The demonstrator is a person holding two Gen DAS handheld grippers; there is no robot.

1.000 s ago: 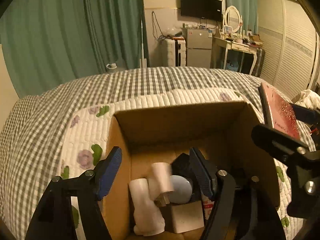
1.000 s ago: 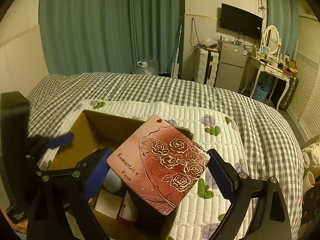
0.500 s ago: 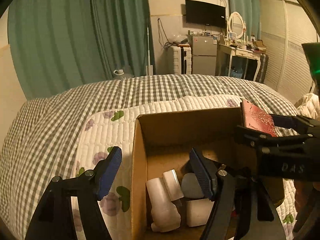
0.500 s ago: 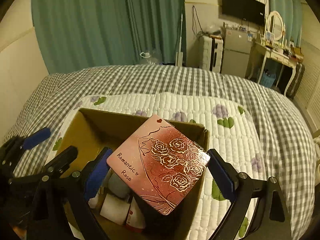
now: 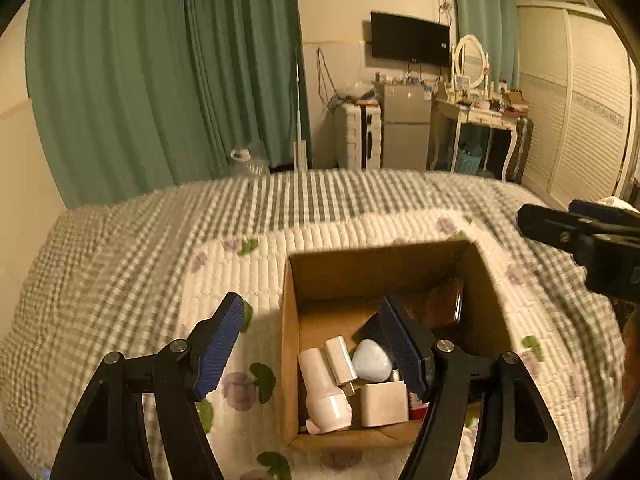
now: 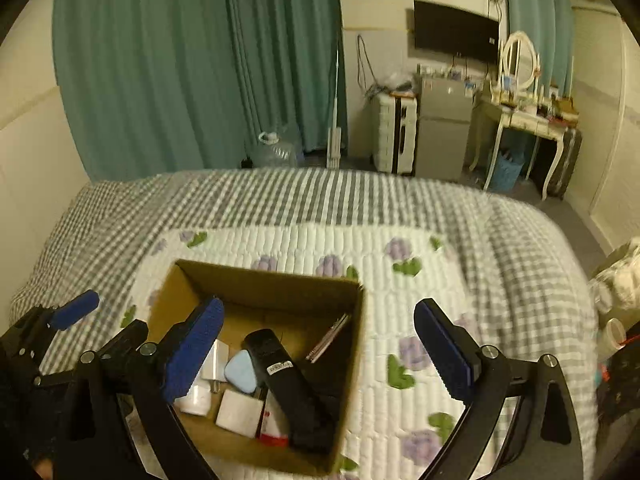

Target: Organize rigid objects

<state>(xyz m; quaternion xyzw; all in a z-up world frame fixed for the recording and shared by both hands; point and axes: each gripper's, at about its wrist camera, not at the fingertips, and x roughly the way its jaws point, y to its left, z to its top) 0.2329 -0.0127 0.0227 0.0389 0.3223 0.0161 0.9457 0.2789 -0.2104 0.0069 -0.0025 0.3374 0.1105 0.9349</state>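
An open cardboard box point(image 5: 384, 268) point(image 6: 352, 360) sits on the quilted bed. Inside lie white containers point(image 5: 322, 396), a pale blue rounded object point(image 5: 372, 360) point(image 6: 241, 368), a white block point(image 5: 384, 402) point(image 6: 239, 412) and a black remote-like bar point(image 6: 288, 380). The red rose-patterned card point(image 6: 329, 338) point(image 5: 448, 304) leans on edge against the box's right inner wall. My left gripper point(image 5: 316, 348) is open and empty over the box's left wall. My right gripper point(image 6: 320, 352) is open and empty above the box; it shows at the right edge of the left wrist view point(image 5: 576, 232).
The box rests on a white floral quilt point(image 6: 400, 248) over a grey checked bedspread point(image 5: 120, 248). Green curtains point(image 5: 160, 80), a small fridge point(image 6: 440, 136), a dressing table point(image 6: 524, 120) and a wall TV point(image 5: 410, 40) stand beyond the bed.
My right gripper has opened and let go of the red rose card, which now stands inside the box against its right wall. Both grippers have pulled back and up from the box.
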